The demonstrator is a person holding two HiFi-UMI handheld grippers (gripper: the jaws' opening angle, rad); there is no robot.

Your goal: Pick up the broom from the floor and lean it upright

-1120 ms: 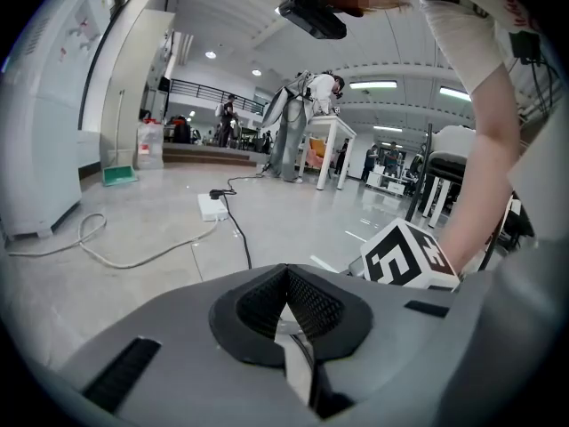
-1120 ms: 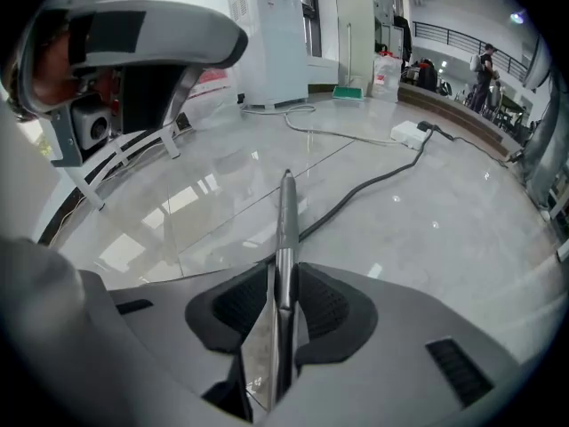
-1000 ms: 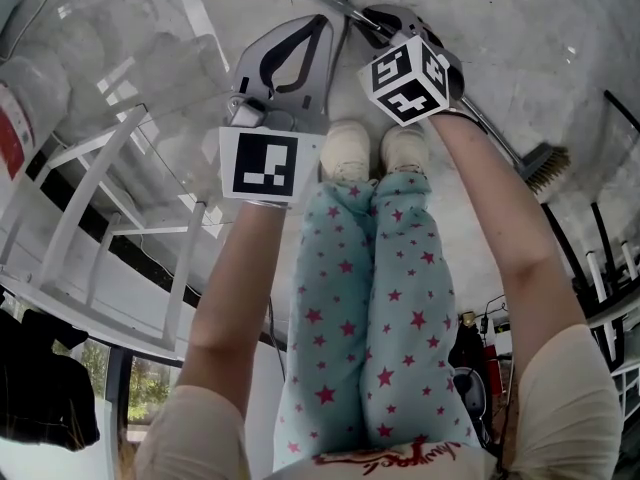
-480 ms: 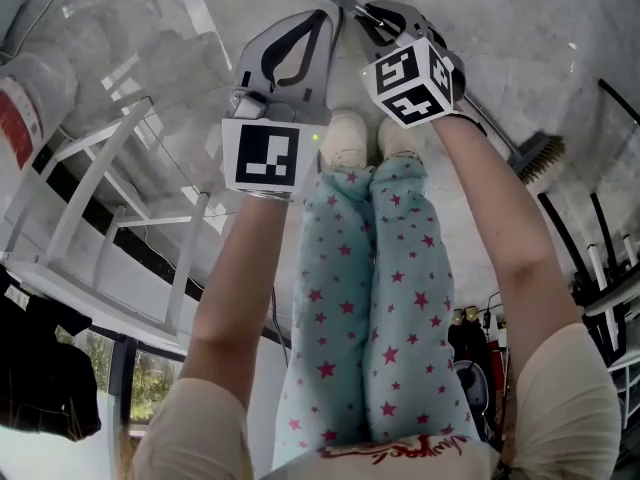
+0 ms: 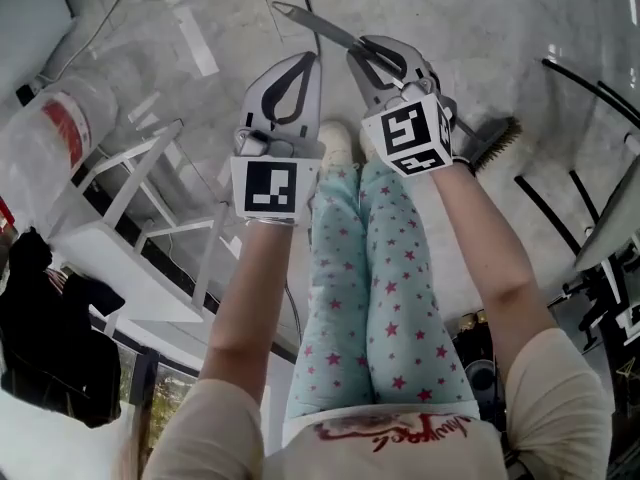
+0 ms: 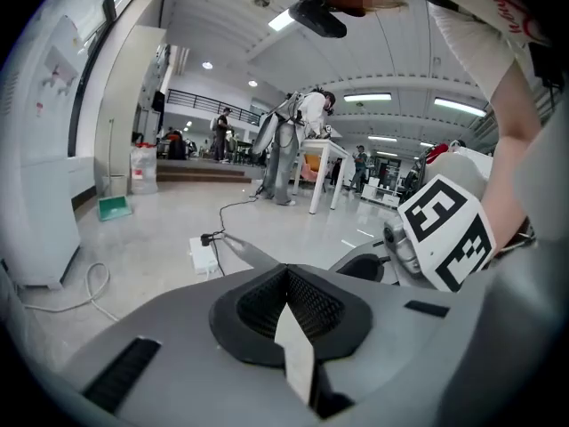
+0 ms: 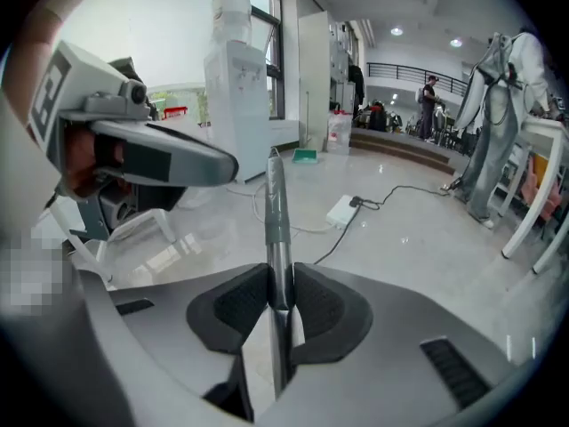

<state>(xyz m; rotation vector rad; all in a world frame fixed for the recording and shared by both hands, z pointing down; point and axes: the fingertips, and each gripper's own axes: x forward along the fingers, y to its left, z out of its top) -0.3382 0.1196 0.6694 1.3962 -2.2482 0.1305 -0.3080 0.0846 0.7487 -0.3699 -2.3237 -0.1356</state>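
Observation:
My right gripper is shut on the broom's grey metal handle; in the right gripper view both pads press the handle, which runs straight out ahead. The handle slants from the upper left to the brush head at the right, just beyond my right wrist. My left gripper hangs beside it on the left, shut with nothing between its pads. The handle's tip pokes out just past the left gripper, apart from it.
The person's star-print trousers and white shoes stand between the arms. A white frame table and a big bottle are at the left, black racks at the right. A power strip with cables lies on the floor.
Both grippers have risen toward the head camera. The broom has come up with the right gripper, and its brush head has swung in closer to the right wrist.

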